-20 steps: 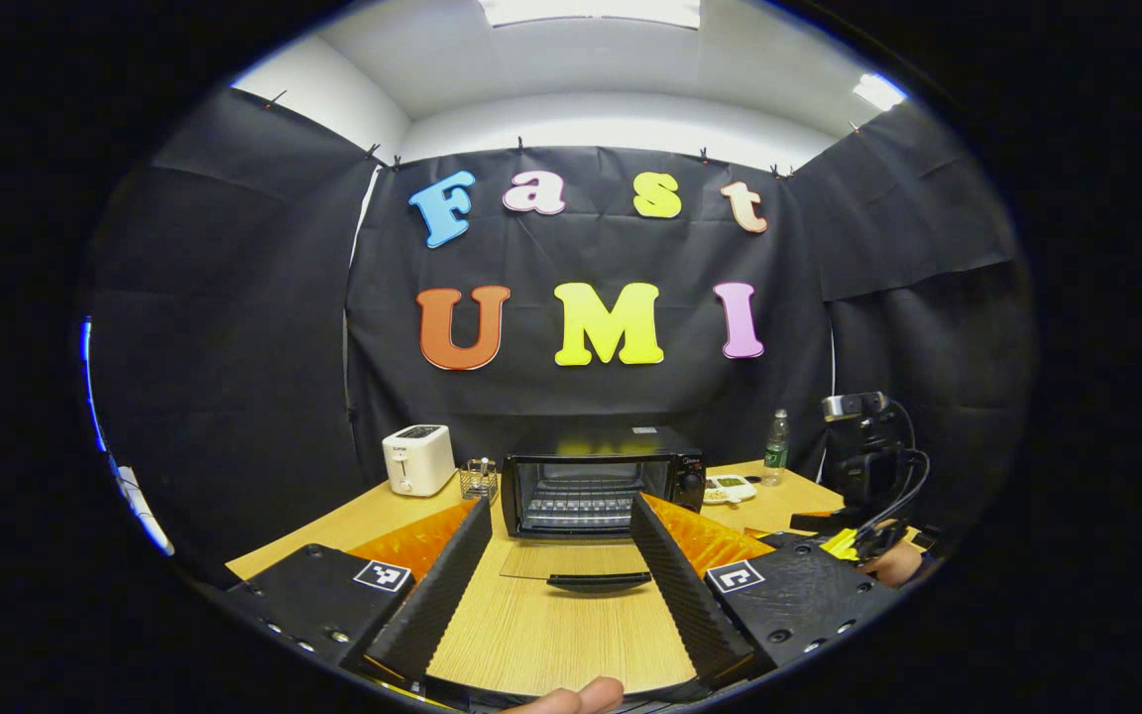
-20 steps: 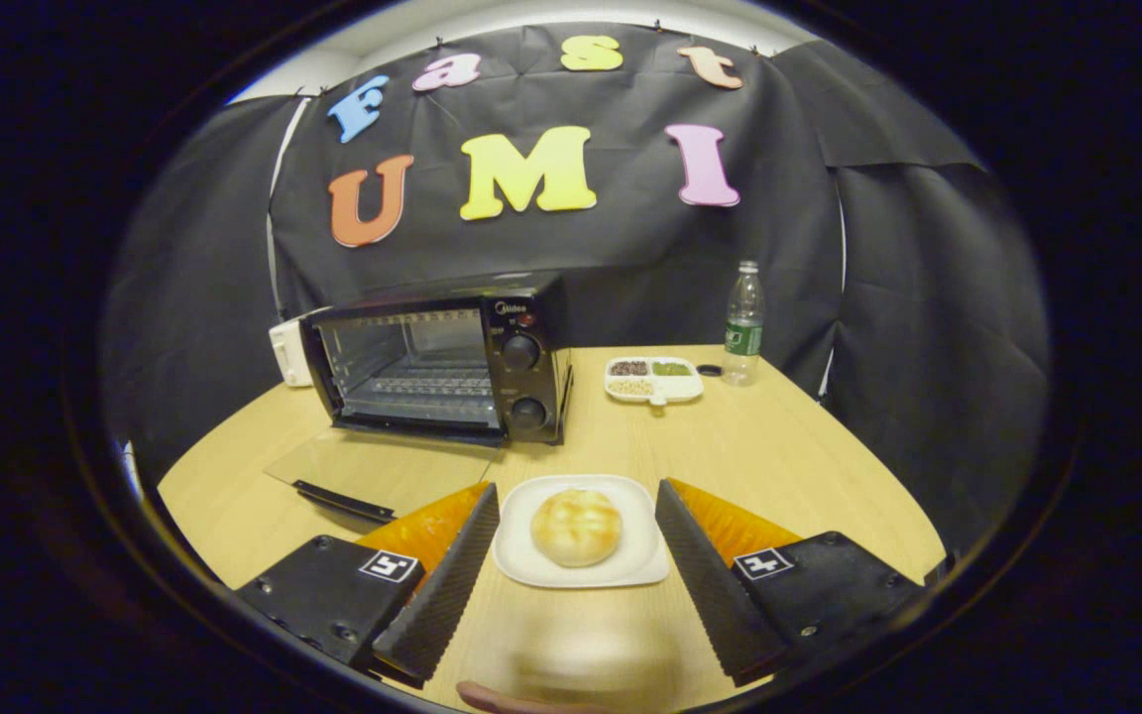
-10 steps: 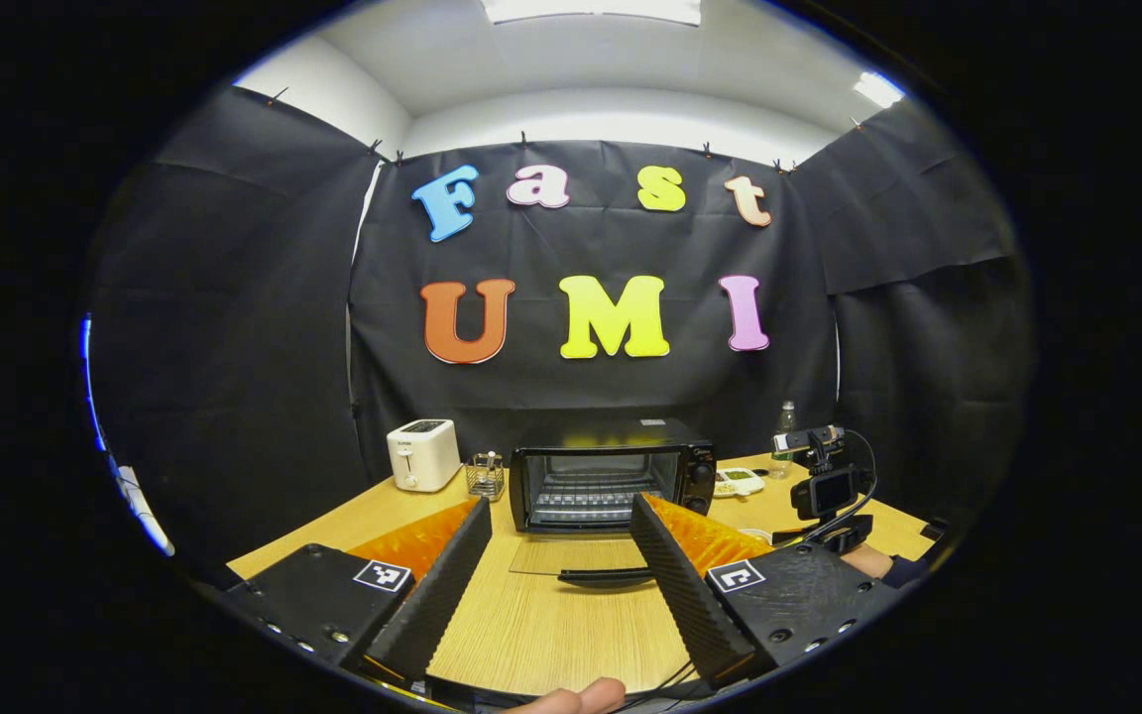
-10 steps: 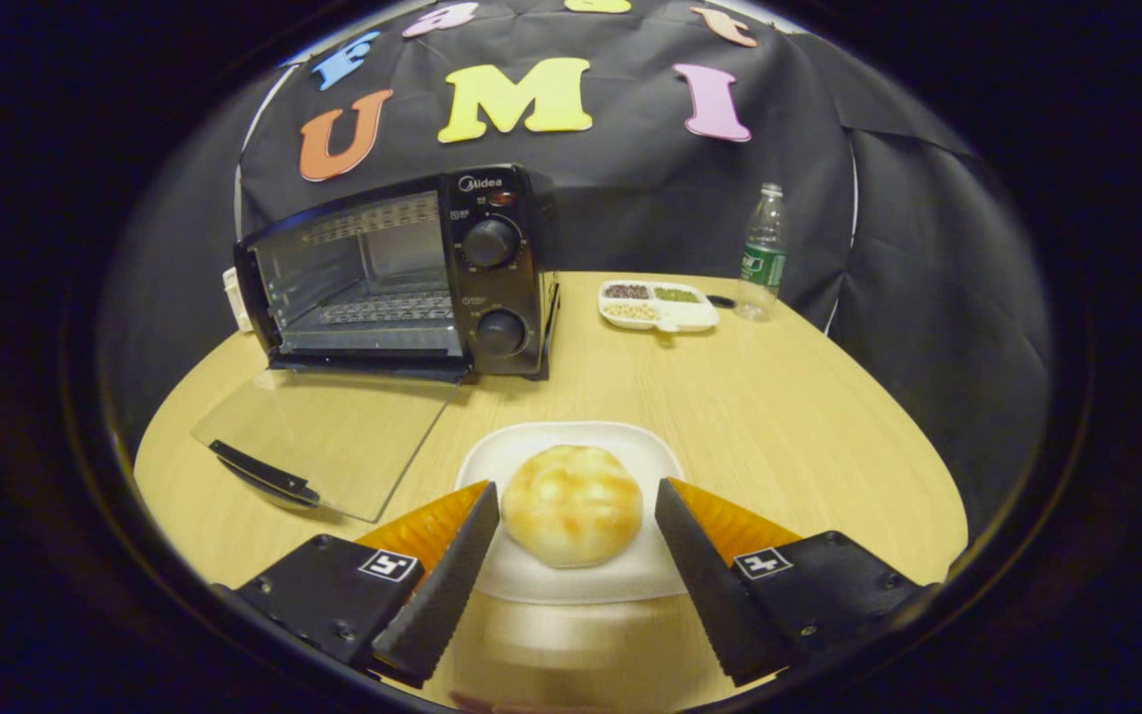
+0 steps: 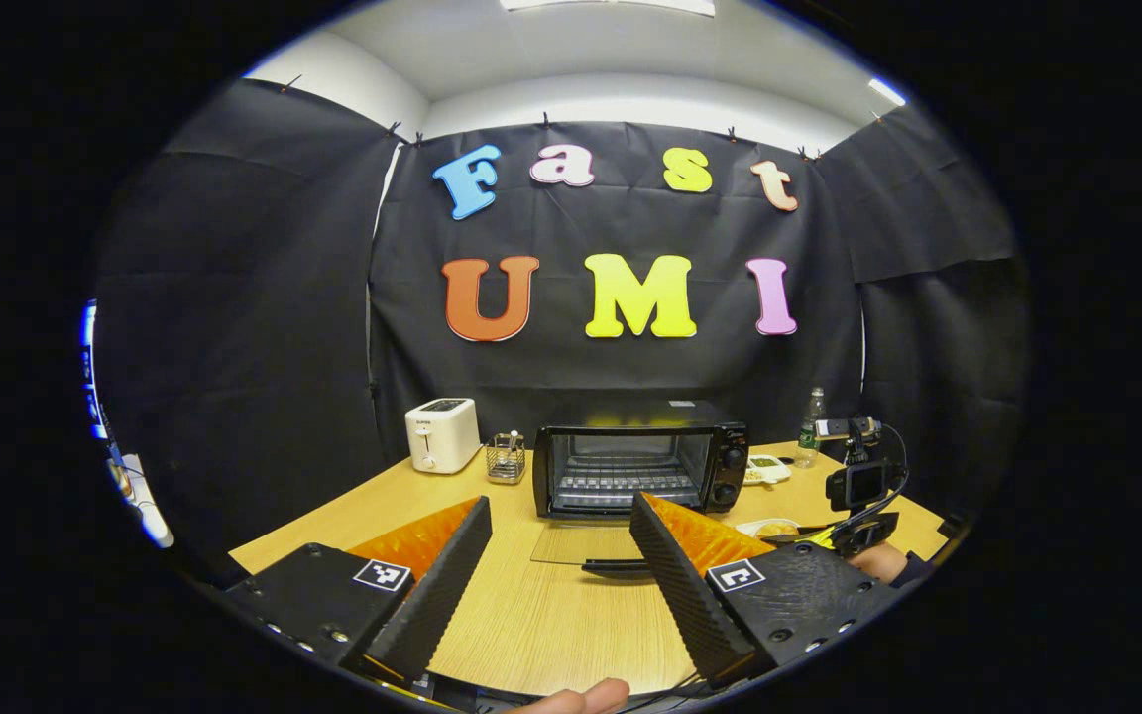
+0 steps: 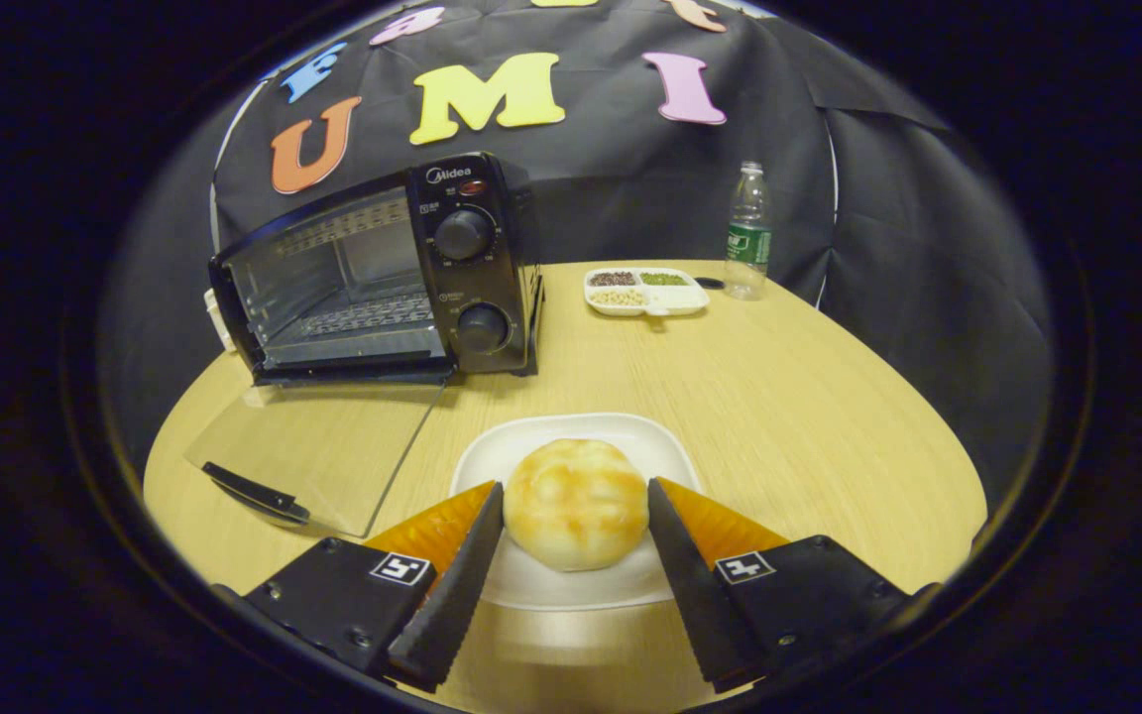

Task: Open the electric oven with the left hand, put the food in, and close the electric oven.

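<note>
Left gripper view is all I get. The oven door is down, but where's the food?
Observer: A round bun sits on a white plate in front of the oven, to the right of its lowered door.
Visitor: Has anything grabbed it?
Observer: The right claw has a finger close on each side of the bun. I cannot tell whether they press on it.
Visitor: What's in that little tray beside the oven?
Observer: The small tray holds three separate heaps: dark, green and pale.

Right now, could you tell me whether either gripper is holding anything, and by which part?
The right gripper brackets the bun at its two sides on the white plate; whether the fingers press cannot be told. The left gripper is open and holds nothing.
</note>
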### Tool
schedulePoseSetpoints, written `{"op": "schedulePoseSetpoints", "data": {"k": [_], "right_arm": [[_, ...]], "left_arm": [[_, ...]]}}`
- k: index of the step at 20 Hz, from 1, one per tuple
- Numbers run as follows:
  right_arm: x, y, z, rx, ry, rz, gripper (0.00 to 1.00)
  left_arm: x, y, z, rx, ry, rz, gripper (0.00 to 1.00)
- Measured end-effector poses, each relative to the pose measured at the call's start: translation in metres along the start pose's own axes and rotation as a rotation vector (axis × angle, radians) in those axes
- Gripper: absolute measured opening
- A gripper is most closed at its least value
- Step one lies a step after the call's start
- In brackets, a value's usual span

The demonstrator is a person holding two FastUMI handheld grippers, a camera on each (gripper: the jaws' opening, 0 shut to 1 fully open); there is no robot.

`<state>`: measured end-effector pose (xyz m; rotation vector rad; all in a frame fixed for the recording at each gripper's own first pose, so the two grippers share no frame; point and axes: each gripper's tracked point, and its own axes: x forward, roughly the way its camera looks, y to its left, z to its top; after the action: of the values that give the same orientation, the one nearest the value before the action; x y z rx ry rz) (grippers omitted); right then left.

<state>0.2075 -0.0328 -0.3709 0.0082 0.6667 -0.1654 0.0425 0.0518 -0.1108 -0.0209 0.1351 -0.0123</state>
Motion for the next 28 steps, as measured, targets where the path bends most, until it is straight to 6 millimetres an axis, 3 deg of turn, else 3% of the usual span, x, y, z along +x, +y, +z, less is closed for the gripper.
{"op": "schedulePoseSetpoints", "data": {"k": [4,5,6,7,9,10,11,12,16,21,24,28], "right_arm": [[0.006,0.001,-0.005,0.059,0.026,0.025,0.87],[0.006,0.001,-0.004,0.072,0.024,0.034,0.86],[0.005,0.0,-0.003,0.092,0.021,0.037,0.86],[0.003,-0.001,-0.003,0.112,0.025,0.036,0.85],[-0.003,0.005,0.002,0.16,0.016,0.068,0.83],[-0.008,0.011,0.005,0.182,0.009,0.087,0.84],[-0.015,0.016,0.011,0.2,-0.003,0.105,0.84],[-0.02,0.024,0.017,0.216,-0.02,0.125,0.83],[-0.04,0.062,0.039,0.244,-0.086,0.197,0.82],[-0.048,0.125,0.059,0.362,-0.16,0.261,0.81],[-0.044,0.172,0.077,0.482,-0.212,0.332,0.82],[-0.022,0.213,0.094,0.476,-0.276,0.329,0.81]], "left_arm": [[-0.003,-0.002,0.006,-0.001,-0.017,-0.005,0.93],[-0.005,-0.003,0.007,0.002,-0.021,-0.01,0.84],[-0.007,-0.005,0.007,0.004,-0.022,-0.015,0.84],[-0.009,-0.006,0.01,0.007,-0.027,-0.02,0.93],[-0.012,-0.007,0.015,0.014,-0.042,-0.028,0.93],[-0.014,-0.007,0.017,0.017,-0.05,-0.03,0.83],[-0.015,-0.007,0.019,0.018,-0.057,-0.033,0.84],[-0.018,-0.007,0.021,0.019,-0.062,-0.034,0.93],[-0.023,-0.002,0.028,0.03,-0.078,-0.026,0.93],[-0.029,0.002,0.034,0.073,-0.1,-0.006,0.93],[-0.029,-0.002,0.032,0.04,-0.09,-0.044,0.93],[-0.028,0.013,0.033,0.044,-0.095,-0.021,0.94]]}}
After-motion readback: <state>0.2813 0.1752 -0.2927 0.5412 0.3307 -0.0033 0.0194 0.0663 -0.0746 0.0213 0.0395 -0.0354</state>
